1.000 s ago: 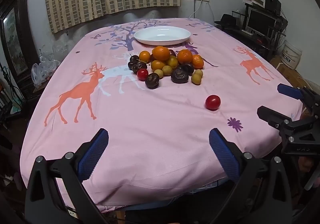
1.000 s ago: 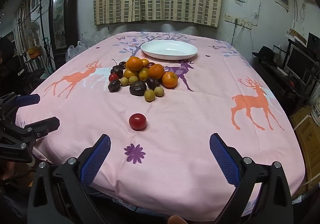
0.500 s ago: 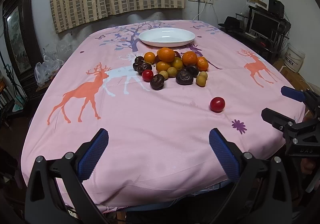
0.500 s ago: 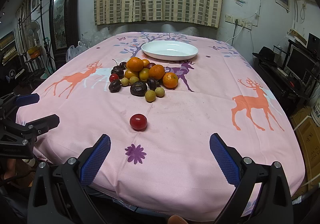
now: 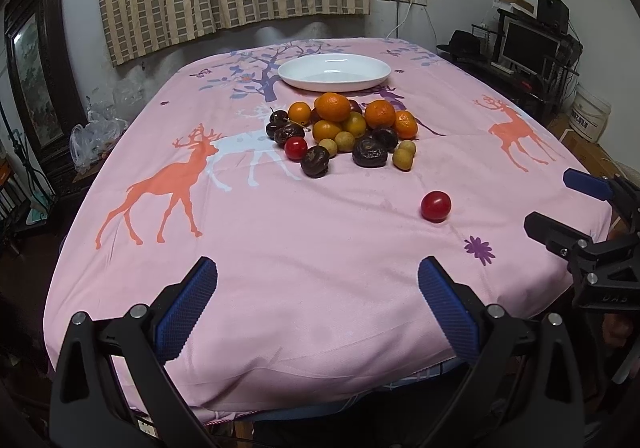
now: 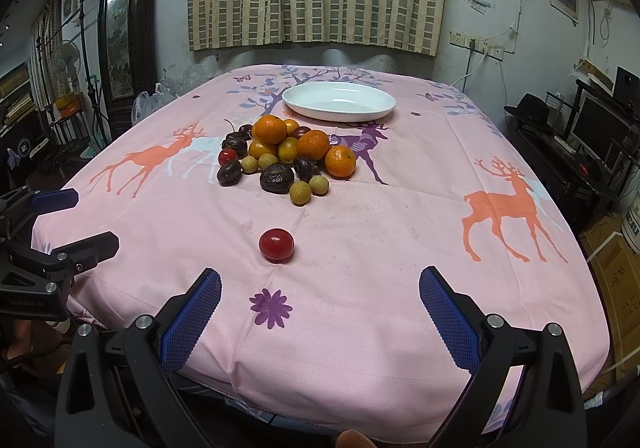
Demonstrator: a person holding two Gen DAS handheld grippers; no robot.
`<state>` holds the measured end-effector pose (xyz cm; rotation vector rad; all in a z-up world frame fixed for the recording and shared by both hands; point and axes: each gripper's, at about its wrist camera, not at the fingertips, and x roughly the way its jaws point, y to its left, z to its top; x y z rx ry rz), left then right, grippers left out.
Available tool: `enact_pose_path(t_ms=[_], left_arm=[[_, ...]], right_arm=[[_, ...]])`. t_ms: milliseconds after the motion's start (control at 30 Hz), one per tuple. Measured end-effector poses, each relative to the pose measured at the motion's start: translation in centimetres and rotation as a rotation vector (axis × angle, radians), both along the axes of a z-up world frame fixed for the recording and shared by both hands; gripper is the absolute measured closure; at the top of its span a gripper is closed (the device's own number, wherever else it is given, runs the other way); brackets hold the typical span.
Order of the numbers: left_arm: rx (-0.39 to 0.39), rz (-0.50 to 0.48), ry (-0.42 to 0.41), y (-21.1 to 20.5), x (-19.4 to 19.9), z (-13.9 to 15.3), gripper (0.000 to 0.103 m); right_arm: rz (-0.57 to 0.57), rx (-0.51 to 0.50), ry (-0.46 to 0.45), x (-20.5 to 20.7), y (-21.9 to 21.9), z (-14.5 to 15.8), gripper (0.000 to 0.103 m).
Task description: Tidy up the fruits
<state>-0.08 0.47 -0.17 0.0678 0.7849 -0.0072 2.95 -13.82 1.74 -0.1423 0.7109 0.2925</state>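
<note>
Fruit pile [image 5: 344, 135] before white plate [image 5: 334, 71]; stray tomato [image 6: 276, 245] apart; both hand-held grippers gape.

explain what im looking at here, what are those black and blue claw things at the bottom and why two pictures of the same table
There is no robot: a person holds a hand-held gripper in each hand, and each has a wide-angle camera looking forward along its jaws. So both pictures show one moment from two spots.

One picture is from the left gripper, with the right one visible at its right edge. The other is from the right gripper, with the left one at its left edge. The blue parts are grip pads. Both jaws stand wide open and hold nothing.

On the pink deer-print tablecloth lies a fruit pile: oranges, small yellow-brown fruits, dark wrinkled ones and a red one. A single red fruit sits apart, nearer the grippers. Behind the pile is an empty white plate, probably where the fruit goes.
</note>
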Motion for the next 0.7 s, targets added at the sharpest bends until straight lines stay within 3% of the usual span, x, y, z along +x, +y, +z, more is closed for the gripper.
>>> enact_pose_path(t_ms=[700], left_arm=[[0.0,0.0,0.0,-0.05,-0.05,0.04,0.004]], right_arm=[[0.003,-0.001,-0.005,-0.05,0.12,0.12,0.004]])
